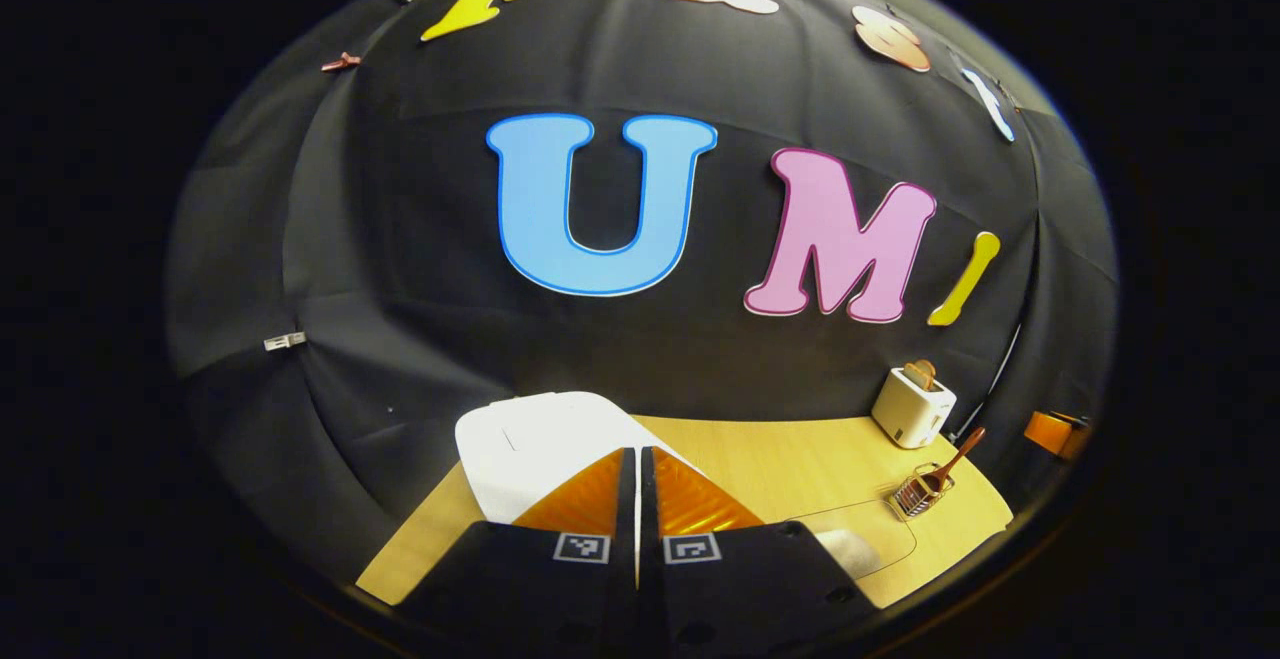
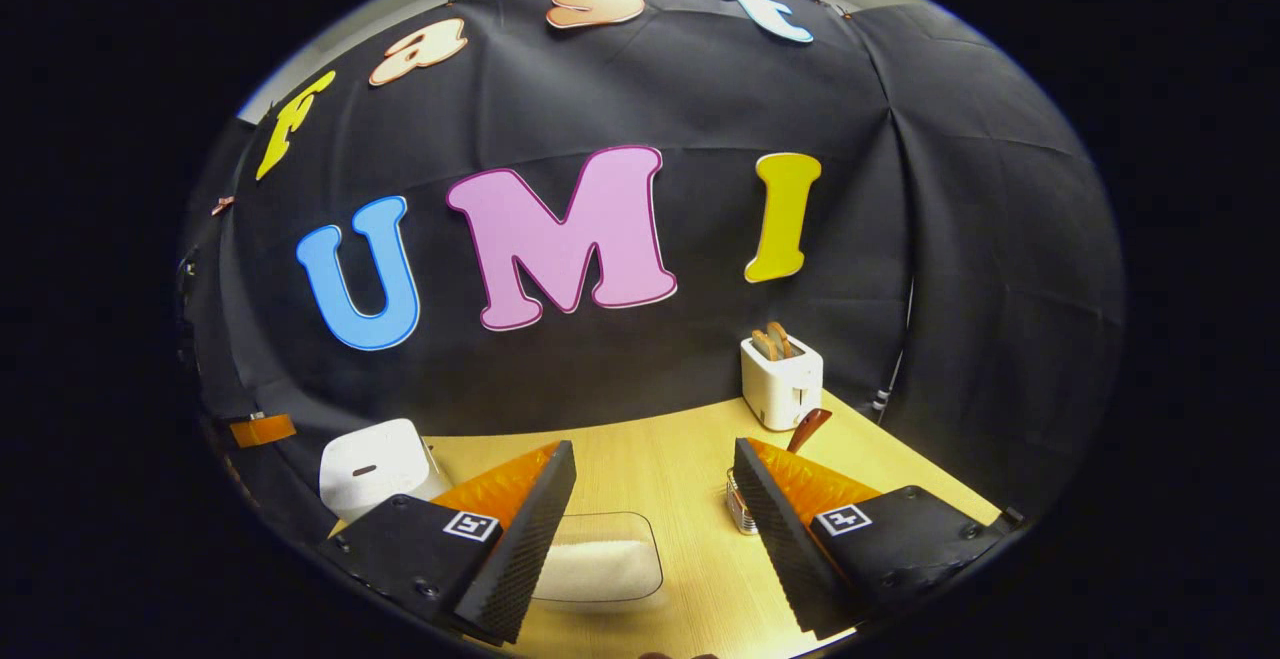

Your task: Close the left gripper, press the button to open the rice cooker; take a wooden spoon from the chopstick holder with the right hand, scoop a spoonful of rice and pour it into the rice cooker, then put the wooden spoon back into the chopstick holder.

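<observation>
The rice cooker [image 1: 545,449] sat at the desk's [image 1: 790,459] left rear edge, lid down. The left gripper [image 1: 637,499] was clenched, empty, above it; an off-centre press could miss the button. The right gripper [image 2: 655,509] was released beside the wooden spoon [image 2: 808,429].

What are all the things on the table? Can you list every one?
Rice cooker: one, white, lid down, left side of table, behind the left gripper.
Rice container: one, clear, white rice inside, front middle of table.
Chopstick holder: one, metal wire, right side of table.
Wooden spoon: one, brown, standing in the chopstick holder.
Toaster: one, white, toast in its slots, back right of table.
Table: one, light wood.
Left gripper: black with orange fingers, shut.
Right gripper: black with orange fingers, open.
</observation>
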The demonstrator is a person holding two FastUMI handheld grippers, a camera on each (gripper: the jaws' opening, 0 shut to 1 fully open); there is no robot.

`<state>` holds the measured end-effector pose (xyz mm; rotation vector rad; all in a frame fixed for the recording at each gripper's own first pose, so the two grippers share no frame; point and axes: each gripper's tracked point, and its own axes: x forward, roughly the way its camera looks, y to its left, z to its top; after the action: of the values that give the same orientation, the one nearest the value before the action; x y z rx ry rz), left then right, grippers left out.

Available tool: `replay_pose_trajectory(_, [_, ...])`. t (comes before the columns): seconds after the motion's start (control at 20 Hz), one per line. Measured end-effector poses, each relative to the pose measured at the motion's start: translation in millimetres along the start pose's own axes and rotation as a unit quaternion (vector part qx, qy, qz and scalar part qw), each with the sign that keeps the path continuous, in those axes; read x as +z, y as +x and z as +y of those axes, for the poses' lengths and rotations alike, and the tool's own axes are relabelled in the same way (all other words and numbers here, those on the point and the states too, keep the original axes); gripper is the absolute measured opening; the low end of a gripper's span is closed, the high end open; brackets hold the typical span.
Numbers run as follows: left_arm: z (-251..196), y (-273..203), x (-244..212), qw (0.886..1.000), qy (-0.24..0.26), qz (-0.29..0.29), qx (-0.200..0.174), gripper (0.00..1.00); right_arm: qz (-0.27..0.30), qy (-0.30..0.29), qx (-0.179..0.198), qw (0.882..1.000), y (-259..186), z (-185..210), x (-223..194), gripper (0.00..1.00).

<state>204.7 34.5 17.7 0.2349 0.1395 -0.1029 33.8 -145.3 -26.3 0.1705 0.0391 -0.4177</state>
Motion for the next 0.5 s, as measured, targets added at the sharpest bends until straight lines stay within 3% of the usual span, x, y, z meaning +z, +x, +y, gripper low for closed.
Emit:
replay_pose_trajectory(0.15, [8.2,44.0,-15.5,0.999,0.004,0.04,0.0,0.05,0.008,0.006,-0.012,1.0,0.6,-15.4,-5.0,0.98])
replay_pose_trajectory(0.35, [20.6,96.9,-52.8,0.994,-0.05,0.094,0.004,0.05,0.009,0.014,-0.057,0.998,-5.8,-49.3,-2.7,0.99])
replay_pose_trajectory(0.5, [27.4,112.3,-71.6,0.993,-0.04,0.115,0.007,0.05,0.014,0.029,-0.072,0.997,-8.9,-62.0,-7.0,0.98])
